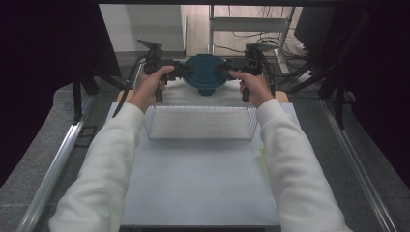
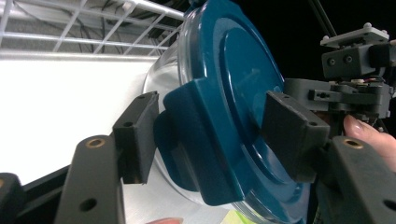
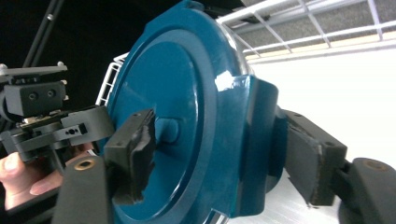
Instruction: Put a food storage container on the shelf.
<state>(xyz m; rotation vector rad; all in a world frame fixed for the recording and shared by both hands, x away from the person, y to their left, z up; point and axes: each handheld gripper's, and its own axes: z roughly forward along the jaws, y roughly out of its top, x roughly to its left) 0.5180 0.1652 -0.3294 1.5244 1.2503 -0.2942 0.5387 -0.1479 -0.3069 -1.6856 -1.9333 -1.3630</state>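
One container here: a round clear tub with a dark teal lid (image 1: 205, 72), held up off the tabletop (image 1: 203, 183) at the far end, just past the one white wire basket (image 1: 200, 122). Two claws on it, one per side. The left claw (image 1: 186, 69) straddles the lid's left locking tab, and in the left gripper view one pad (image 2: 292, 133) lies against the lid's face while the other sits just behind the tab, with no clear squeeze visible. The right claw (image 1: 221, 66) does the same on the right tab: one pad (image 3: 133, 149) rests on the lid face, the other is tucked behind the tab. So both claws are partly open around the tabs.

The basket sits between the person and the container. Both forearms in white sleeves reach straight forward over it, and the hands (image 1: 152, 84) grip the handles with the claws pointing inward at each other.
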